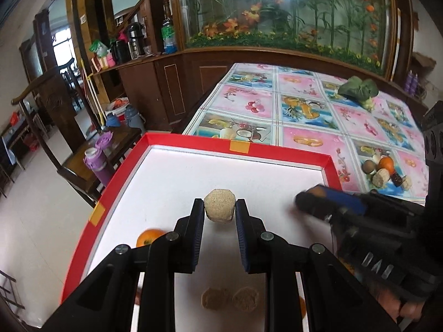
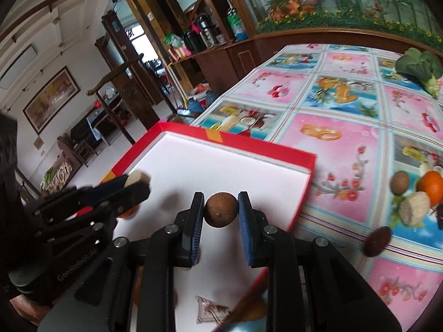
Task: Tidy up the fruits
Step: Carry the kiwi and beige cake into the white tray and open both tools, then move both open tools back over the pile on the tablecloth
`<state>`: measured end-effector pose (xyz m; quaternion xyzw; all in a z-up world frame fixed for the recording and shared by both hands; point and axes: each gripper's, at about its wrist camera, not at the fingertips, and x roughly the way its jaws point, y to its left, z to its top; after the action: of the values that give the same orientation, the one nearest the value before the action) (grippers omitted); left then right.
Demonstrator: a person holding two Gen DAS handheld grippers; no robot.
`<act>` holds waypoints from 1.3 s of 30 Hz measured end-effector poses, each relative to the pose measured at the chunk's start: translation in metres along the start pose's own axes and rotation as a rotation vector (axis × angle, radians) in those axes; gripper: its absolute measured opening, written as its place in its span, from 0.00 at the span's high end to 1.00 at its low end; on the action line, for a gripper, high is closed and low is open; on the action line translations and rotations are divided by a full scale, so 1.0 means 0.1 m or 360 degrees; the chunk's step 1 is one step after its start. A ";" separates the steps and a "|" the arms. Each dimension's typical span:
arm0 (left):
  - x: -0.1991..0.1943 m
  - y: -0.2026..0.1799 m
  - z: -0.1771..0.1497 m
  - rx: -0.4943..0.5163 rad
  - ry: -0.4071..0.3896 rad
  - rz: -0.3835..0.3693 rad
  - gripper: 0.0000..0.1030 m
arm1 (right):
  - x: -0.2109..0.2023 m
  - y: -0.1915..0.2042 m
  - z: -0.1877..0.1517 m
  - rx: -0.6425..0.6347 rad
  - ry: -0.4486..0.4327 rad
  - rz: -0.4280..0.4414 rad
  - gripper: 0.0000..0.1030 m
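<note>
fruits sit partly in the red-rimmed tray (image 1: 193,138), partly on the patterned tablecloth (image 2: 346,144). left gripper (image 1: 220,210) is clamped on a beige oat puck (image 1: 219,206) above the tray; right gripper (image 2: 221,210) is clamped on a brown round fruit (image 2: 221,209) over the tray's near edge.

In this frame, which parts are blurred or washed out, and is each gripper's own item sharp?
Left wrist view: the right gripper is motion-smeared, the beige puffed cake is sharp, and the white tray floor is nearly blown out. Right wrist view: the left gripper is smeared, the brown round fruit is crisp; edges bend.
</note>
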<state>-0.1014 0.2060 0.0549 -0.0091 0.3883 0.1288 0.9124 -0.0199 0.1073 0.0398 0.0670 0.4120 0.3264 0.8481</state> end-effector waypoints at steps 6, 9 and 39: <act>0.18 -0.04 0.04 0.0021 0.0085 0.0023 0.79 | 0.09 0.00 -0.03 -0.0017 0.0077 0.0024 0.73; 0.26 -0.04 0.03 0.0026 0.0142 0.0037 0.79 | 0.10 -0.01 -0.03 -0.0014 0.0092 0.0036 0.73; -0.07 -0.34 0.09 0.0080 0.0073 0.0011 0.42 | -0.43 -0.45 0.14 0.0107 -0.0055 0.0056 0.55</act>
<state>-0.0921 0.1724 0.0634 0.0122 0.4123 0.1219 0.9027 -0.0061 0.0482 0.0602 0.1084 0.4067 0.3260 0.8465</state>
